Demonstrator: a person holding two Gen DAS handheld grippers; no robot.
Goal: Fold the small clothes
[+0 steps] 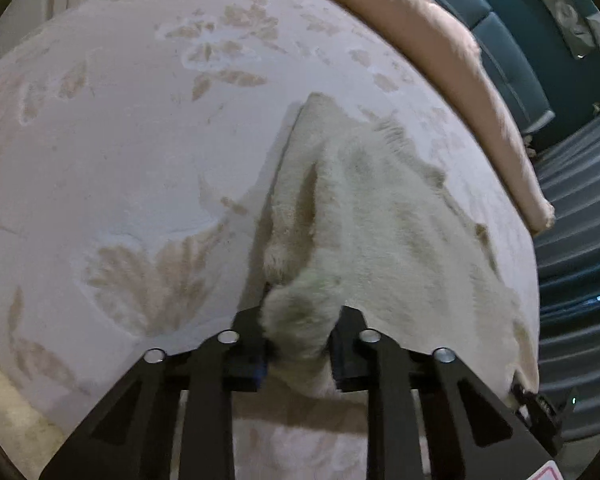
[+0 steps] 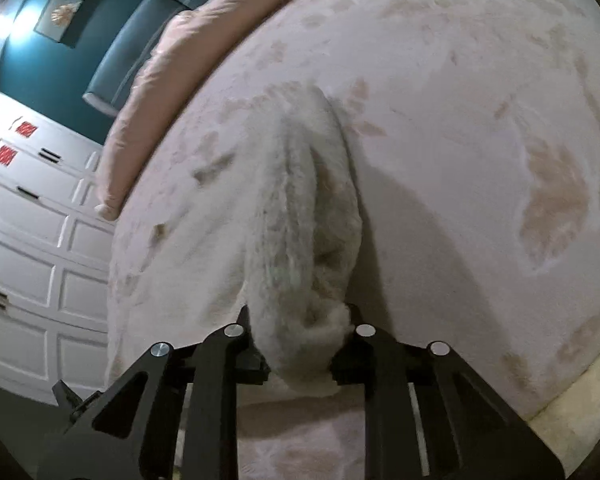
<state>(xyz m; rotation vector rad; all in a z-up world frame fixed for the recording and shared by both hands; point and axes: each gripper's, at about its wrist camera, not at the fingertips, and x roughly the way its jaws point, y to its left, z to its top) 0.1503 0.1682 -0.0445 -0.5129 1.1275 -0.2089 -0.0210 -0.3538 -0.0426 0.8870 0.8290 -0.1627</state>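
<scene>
Nearest the left wrist camera, the black left gripper has its flat angular fingers pressed onto a bunched fold of the cloth, a small cream piece with a thick, fuzzy pile like plush fleece. From the pinch the fabric rises and spreads away in soft ridges toward a pointed corner, lying on the bedspread. At the lower right edge of that view a bit of another black tool shows beside the cloth's edge, too little of it to make out.

In the right wrist view the right gripper likewise pinches a gathered edge of the same cloth, which runs away from it as a long rounded hump with lengthwise creases, casting a shadow to its right.

The bedspread is pale pink and velvety, with tan leaf and flower shapes pressed into its nap. Beyond the cloth a smooth, peach-coloured rolled blanket lies along the bed's far edge. Past it stand a padded teal headboard, a teal wall and white panelled cupboards with small red squares
</scene>
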